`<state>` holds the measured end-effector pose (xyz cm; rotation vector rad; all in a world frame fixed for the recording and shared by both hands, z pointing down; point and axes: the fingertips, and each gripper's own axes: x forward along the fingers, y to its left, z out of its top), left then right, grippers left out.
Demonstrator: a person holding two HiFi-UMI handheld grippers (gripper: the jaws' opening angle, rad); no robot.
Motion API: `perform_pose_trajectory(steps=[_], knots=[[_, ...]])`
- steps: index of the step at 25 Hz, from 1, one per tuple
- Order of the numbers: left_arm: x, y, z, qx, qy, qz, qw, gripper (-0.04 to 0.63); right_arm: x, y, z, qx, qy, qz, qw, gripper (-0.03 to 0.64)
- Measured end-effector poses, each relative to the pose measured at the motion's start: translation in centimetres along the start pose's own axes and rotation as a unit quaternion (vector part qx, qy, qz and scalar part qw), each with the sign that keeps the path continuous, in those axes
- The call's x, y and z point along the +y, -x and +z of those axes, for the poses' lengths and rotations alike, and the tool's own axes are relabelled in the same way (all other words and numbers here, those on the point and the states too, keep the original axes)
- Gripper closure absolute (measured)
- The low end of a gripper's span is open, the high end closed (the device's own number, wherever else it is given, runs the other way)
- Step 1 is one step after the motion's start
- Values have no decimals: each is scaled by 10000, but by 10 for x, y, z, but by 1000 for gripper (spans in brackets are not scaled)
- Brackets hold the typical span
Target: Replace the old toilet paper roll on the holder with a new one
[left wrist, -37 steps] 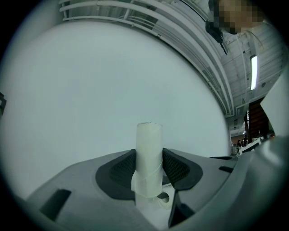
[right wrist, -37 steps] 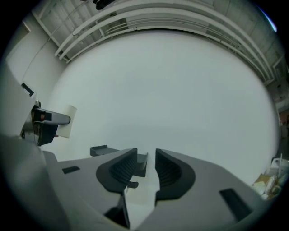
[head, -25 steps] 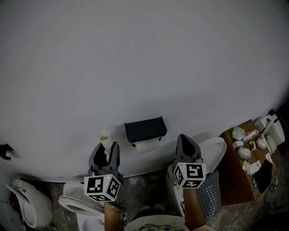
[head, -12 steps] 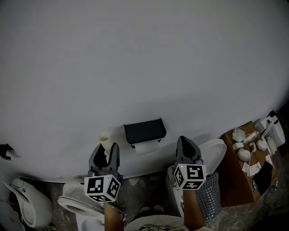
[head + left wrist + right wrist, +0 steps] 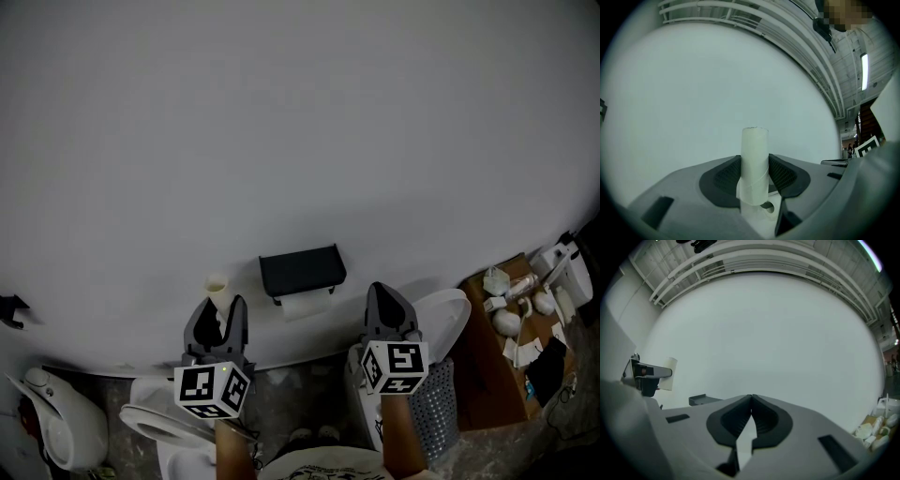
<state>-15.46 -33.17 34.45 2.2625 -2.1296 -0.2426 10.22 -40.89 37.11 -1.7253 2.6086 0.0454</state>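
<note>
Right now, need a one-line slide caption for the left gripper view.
Left gripper shut on the upright old toilet paper tube, with a plain white wall behind.

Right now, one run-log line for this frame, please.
left gripper: shut on cardboard tube, upright | right gripper: shut, empty | holder: white roll under it | both grippers apart from holder

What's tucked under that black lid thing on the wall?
A white toilet paper roll sits under the black holder lid, and only its lower part shows. The lid covers its top and hides how it is mounted.
</note>
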Motion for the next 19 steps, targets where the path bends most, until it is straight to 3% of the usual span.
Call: perform_pose_trajectory(steps=[19], knots=[[-2,3,-1,11,-34,-20,10000,413,3,4,0,-7,-9,-12,10000,626]])
